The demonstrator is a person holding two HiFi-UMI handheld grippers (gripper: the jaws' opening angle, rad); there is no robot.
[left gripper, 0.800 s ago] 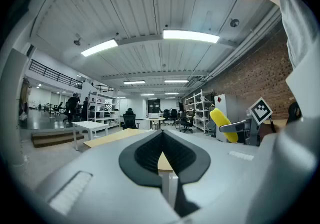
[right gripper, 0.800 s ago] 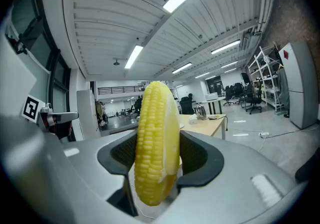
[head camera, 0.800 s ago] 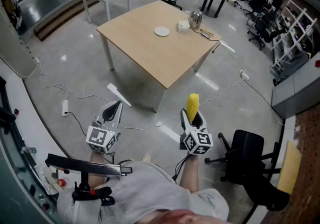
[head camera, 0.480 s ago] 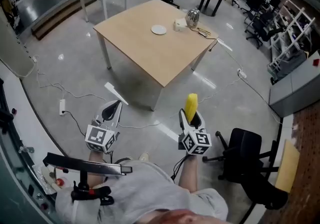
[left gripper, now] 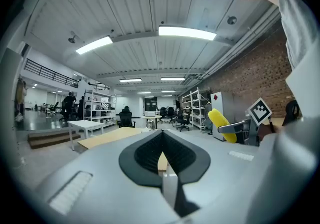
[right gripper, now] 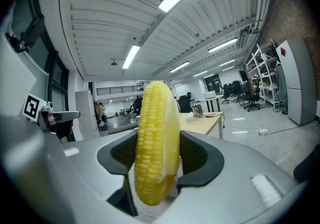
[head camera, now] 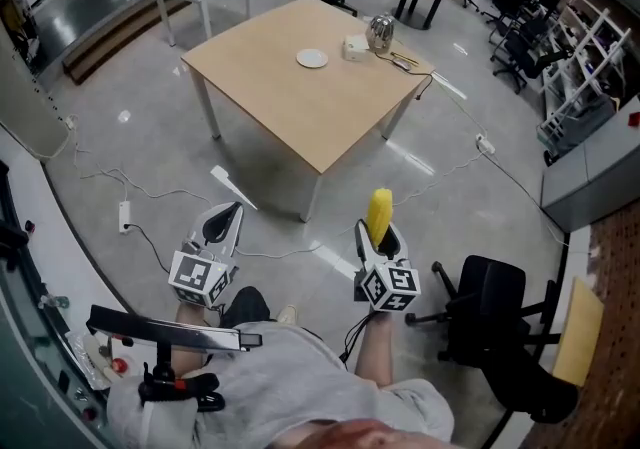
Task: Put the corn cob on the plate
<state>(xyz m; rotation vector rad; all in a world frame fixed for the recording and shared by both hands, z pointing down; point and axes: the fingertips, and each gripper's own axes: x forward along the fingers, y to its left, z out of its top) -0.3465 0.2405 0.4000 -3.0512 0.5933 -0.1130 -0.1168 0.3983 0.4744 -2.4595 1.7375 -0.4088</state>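
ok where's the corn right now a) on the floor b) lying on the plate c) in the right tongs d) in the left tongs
C: the corn stands clamped in the right tongs, while the plate is far off on the table.

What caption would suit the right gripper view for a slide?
Yellow corn cob clamped in the right claw, wooden table ahead.

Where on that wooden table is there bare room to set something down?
The wooden table is bare across its near half, from the white plate to the near corner. The far right edge is crowded: box, kettle, cables.
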